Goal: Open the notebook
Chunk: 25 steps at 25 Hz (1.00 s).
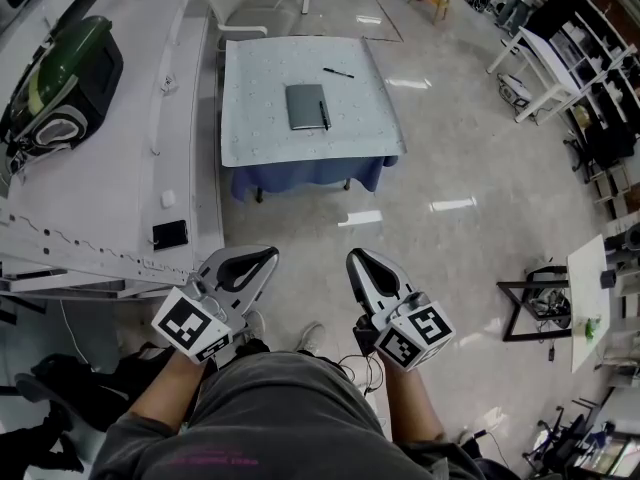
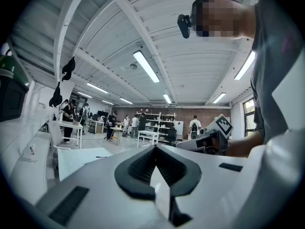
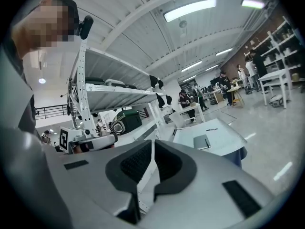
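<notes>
Zero contact: left gripper (image 1: 268, 256), right gripper (image 1: 356, 258) fingers shut, empty, far from notebook (image 1: 306, 106). Shut fingers may shove it, not open it.

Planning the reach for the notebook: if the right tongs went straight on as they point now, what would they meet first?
The way looks free close ahead. The right tongs, shut, aim roughly at the table bearing the closed notebook, probably meeting its near edge first; depth is unclear.

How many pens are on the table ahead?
2: one pen lies loose on the table beyond the notebook; another seems to lie along the notebook's right edge.
</notes>
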Tool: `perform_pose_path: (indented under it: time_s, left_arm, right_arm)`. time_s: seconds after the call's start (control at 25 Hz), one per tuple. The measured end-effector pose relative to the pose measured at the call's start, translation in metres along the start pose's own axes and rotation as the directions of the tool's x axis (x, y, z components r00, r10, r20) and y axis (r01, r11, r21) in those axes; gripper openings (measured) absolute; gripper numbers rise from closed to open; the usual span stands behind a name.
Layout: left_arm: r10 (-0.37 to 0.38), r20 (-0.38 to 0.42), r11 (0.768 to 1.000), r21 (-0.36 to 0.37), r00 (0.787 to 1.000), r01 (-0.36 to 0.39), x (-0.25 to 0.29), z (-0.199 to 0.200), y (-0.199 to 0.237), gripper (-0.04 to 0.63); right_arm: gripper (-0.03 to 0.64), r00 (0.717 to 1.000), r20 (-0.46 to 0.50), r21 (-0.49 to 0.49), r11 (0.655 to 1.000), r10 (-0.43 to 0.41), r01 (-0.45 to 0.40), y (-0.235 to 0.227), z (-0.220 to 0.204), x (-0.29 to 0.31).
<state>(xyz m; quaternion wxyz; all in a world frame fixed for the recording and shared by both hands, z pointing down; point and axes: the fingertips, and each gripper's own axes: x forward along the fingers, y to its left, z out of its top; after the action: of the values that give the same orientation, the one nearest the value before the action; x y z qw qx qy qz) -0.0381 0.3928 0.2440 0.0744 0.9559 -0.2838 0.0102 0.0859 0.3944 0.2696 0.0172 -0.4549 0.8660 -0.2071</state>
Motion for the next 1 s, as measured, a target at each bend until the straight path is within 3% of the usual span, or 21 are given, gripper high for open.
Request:
perform_pose_path:
  time_s: [1.0]
  left_arm:
    - [-0.004,0.000,1.000,-0.011,1.000,0.004,0.0017,-0.0032,-0.0017,0.000]
  right_arm:
    - [0.061,0.999,-0.002,-0.041,0.998,-0.038,0.038,-0.0035,0.0023,-0.0021]
